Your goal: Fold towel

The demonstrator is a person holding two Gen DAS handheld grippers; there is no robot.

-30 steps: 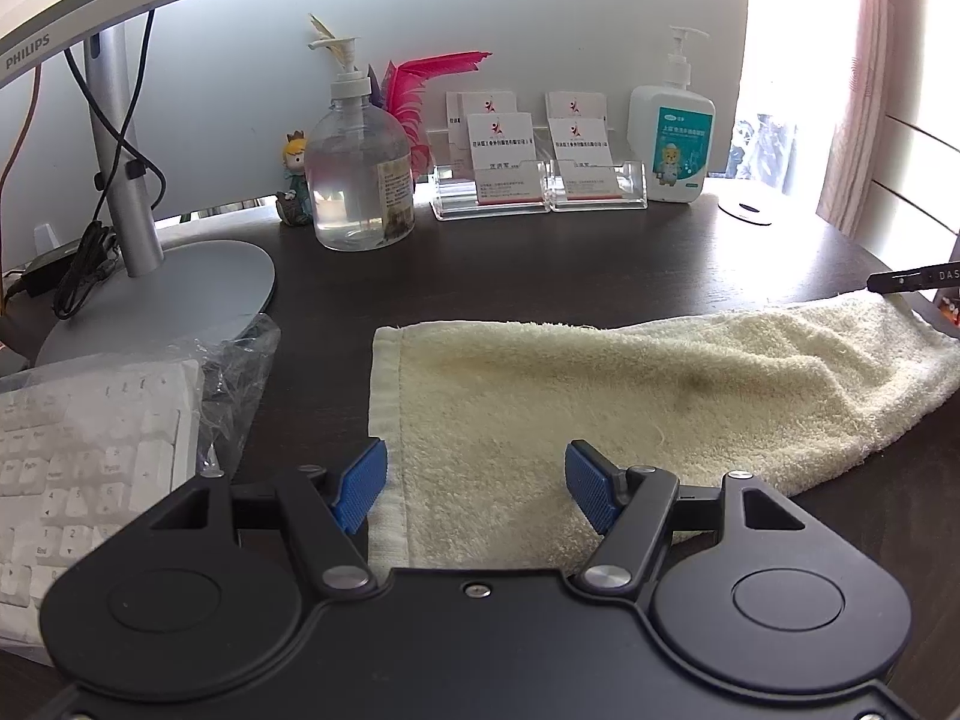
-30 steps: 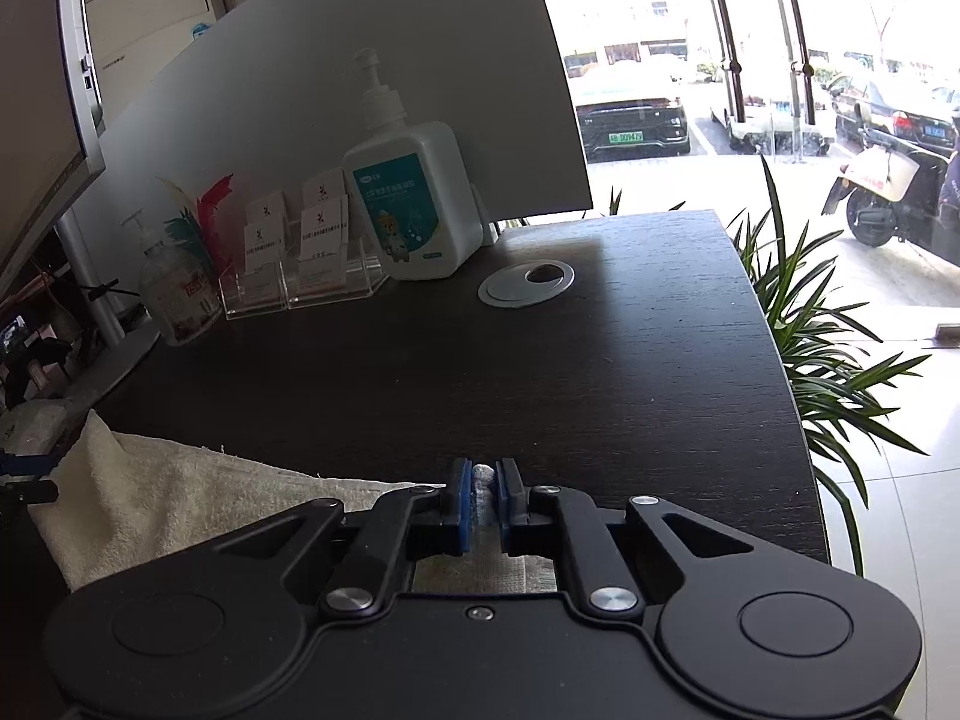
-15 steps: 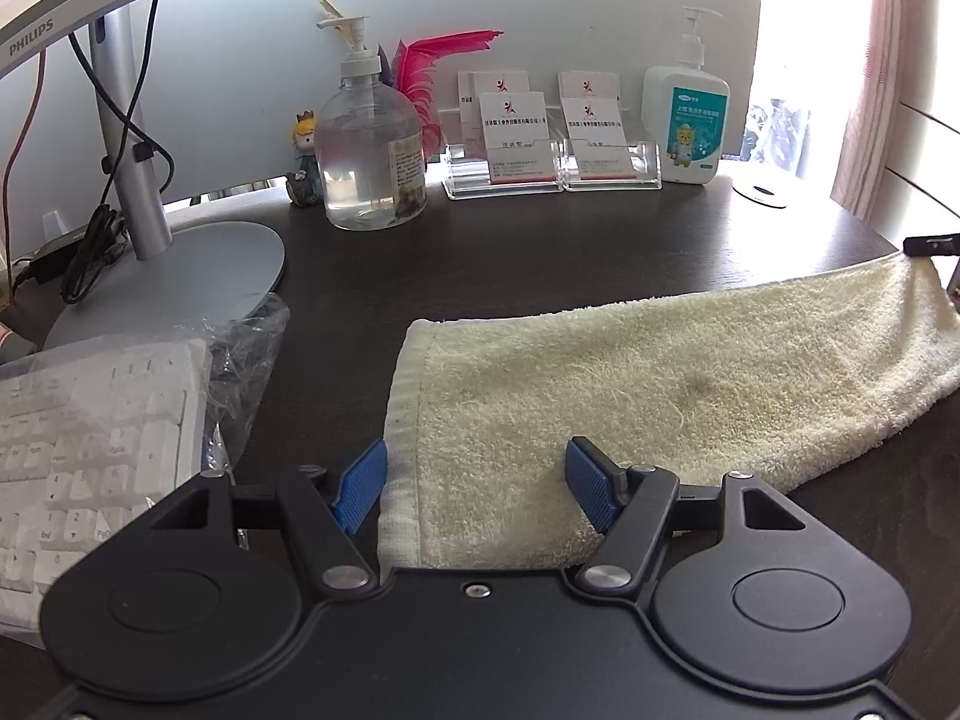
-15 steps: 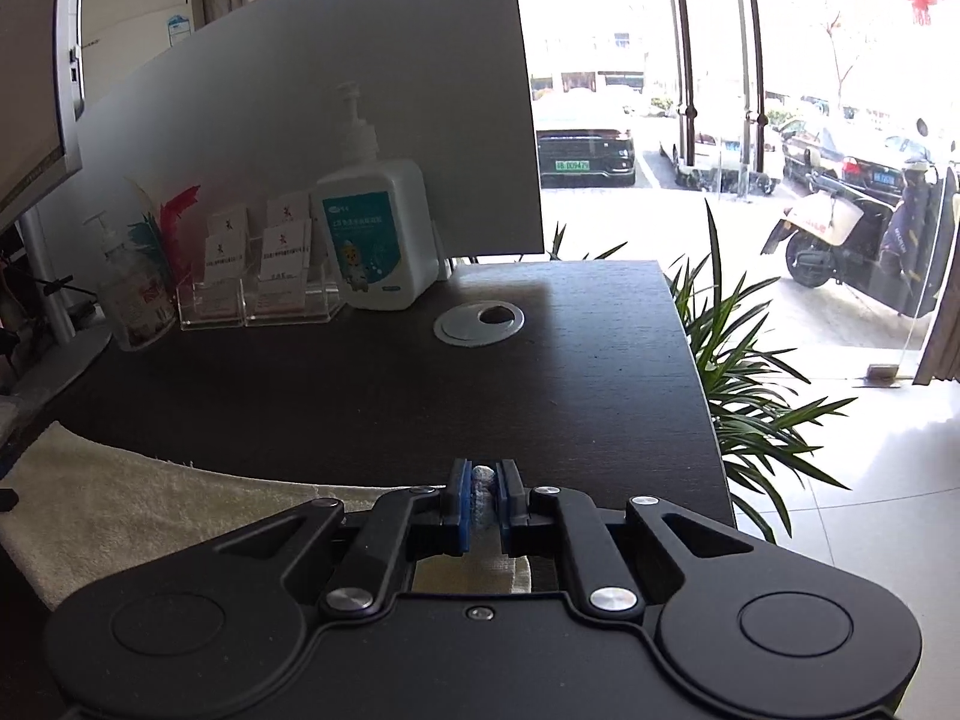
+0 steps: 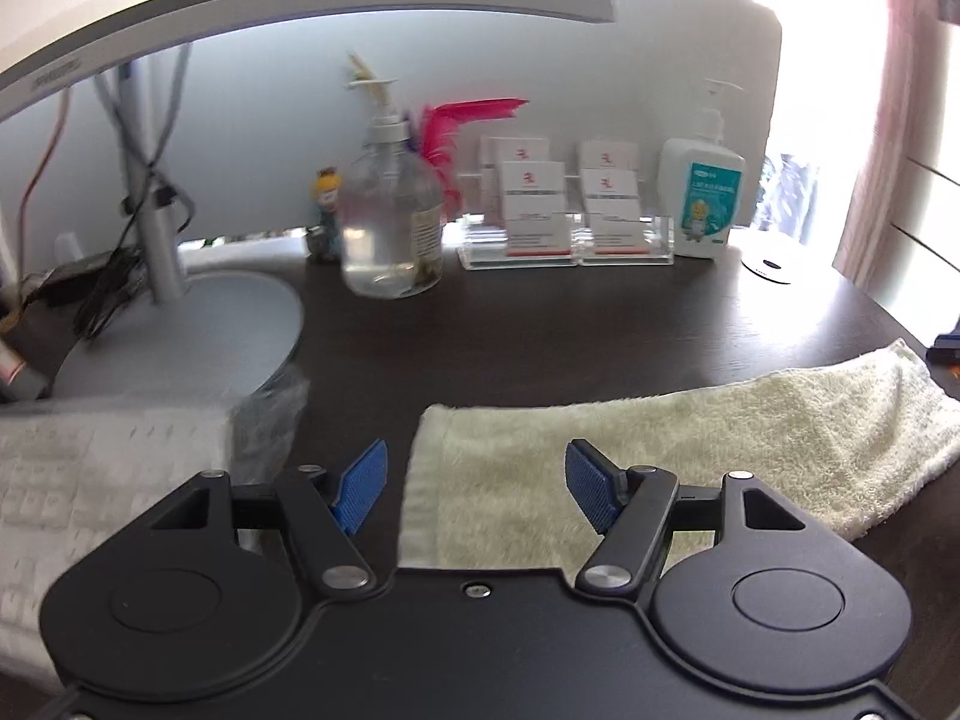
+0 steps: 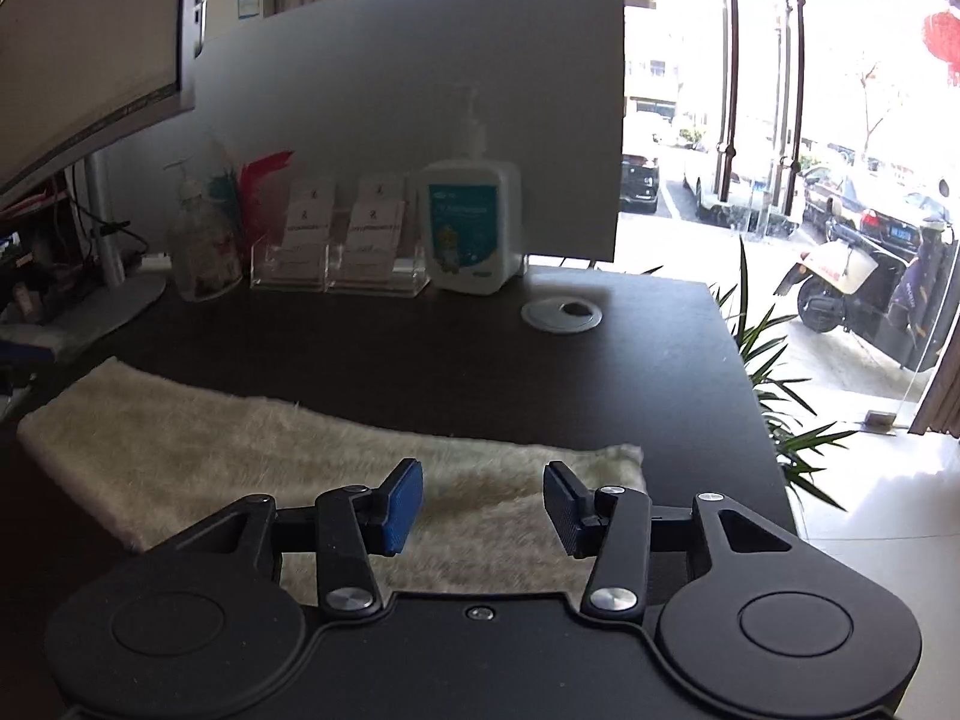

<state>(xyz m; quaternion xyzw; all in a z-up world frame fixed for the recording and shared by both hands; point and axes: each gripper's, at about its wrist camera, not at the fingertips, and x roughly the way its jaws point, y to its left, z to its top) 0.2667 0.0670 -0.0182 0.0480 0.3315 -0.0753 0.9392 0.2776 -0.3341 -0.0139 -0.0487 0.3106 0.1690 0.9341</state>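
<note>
Now: cream towel (image 5: 690,438) lies flat on dark desk (image 5: 570,324), long axis L–R across lower frame. Left gripper (image 5: 477,489) wide, straddling towel's left short edge, nothing pinched. Right gripper (image 6: 483,501) opening over opposite end in right wrist view, pads clear of the pile. Each end has its own claw nearest.

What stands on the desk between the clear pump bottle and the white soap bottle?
Two clear card holders with stacked cards stand between the clear bottle and the soap bottle; both wrist views show them.
</note>
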